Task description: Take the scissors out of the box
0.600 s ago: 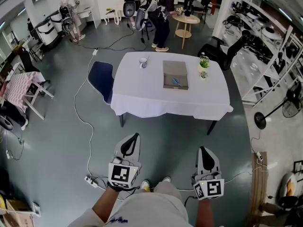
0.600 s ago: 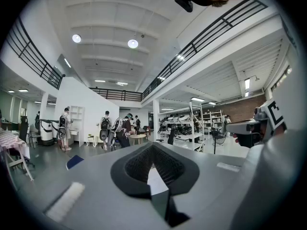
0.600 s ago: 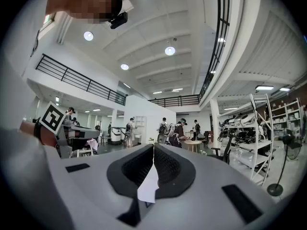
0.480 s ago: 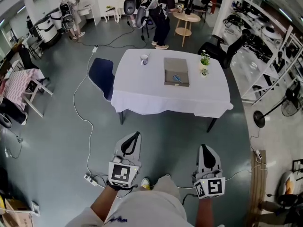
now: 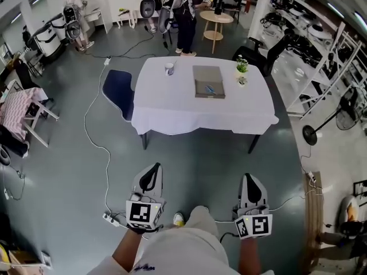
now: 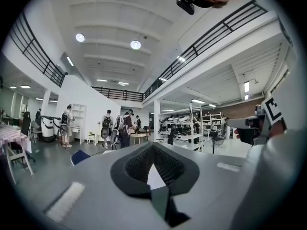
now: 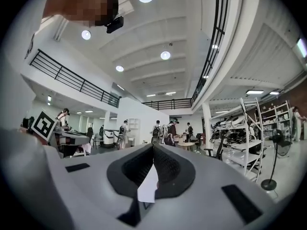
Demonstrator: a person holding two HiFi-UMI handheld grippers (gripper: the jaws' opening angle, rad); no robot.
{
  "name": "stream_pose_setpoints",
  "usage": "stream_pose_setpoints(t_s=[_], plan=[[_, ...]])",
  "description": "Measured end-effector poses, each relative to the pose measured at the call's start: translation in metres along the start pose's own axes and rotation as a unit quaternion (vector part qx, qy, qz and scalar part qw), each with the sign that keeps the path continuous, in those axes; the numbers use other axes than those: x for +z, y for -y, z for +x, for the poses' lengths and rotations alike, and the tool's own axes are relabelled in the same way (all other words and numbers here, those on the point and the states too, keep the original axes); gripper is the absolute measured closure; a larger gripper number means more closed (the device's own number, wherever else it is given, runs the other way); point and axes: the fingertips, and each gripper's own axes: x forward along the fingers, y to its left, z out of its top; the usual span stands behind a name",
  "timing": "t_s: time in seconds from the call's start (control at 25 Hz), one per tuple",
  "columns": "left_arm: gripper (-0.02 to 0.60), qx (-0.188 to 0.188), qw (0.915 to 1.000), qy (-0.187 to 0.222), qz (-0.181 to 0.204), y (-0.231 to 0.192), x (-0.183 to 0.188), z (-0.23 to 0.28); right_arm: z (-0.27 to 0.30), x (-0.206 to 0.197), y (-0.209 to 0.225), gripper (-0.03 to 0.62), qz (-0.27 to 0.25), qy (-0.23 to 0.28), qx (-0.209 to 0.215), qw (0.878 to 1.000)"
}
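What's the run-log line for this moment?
stage: before reach | left hand-held gripper: shut, empty | right hand-held gripper: shut, empty | scissors: in box on table

Left gripper [image 5: 150, 183] and right gripper [image 5: 252, 191], both closed and empty, held level

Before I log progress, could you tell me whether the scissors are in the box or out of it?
In the box: the head view shows the scissors lying inside the open box on the white table.

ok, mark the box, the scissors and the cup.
box [image 5: 206, 74]: head view, bare inside, far half.
scissors [image 5: 210, 89]: head view, blue part, inside box.
cup [image 5: 169, 69]: head view, its side.
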Motion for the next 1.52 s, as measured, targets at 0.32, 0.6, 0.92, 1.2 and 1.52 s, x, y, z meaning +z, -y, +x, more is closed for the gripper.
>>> stream_pose_setpoints(t_s=[0.32,0.6,0.92,1.2,1.52], plan=[[0.574,-0.004,1.0,0.006,-0.003,-0.002,-0.001,-0.007,-0.006,0.002,-0.007,0.555,-0.027,-0.003,0.011,1.0],[0.532,0.0,1.0,-0.008,0.001,-0.011,-0.01,-0.018,-0.006,0.003,-0.008,0.522,-0.02,-0.006,0.013,1.0],[0.457,-0.019,0.9998,0.006,0.0,-0.006,-0.006,-0.02,-0.001,-0.005,-0.005,0.431,-0.008,-0.008,0.011,1.0],[0.345,-0.039,0.9988,0.031,-0.006,-0.003,0.007,-0.021,0.004,0.001,-0.01,0.387,-0.008,-0.003,0.02,1.0],[0.267,-0.052,0.9983,0.017,-0.019,0.001,-0.004,-0.018,-0.01,-0.02,0.011,0.342,0.008,-0.037,-0.001,0.999]])
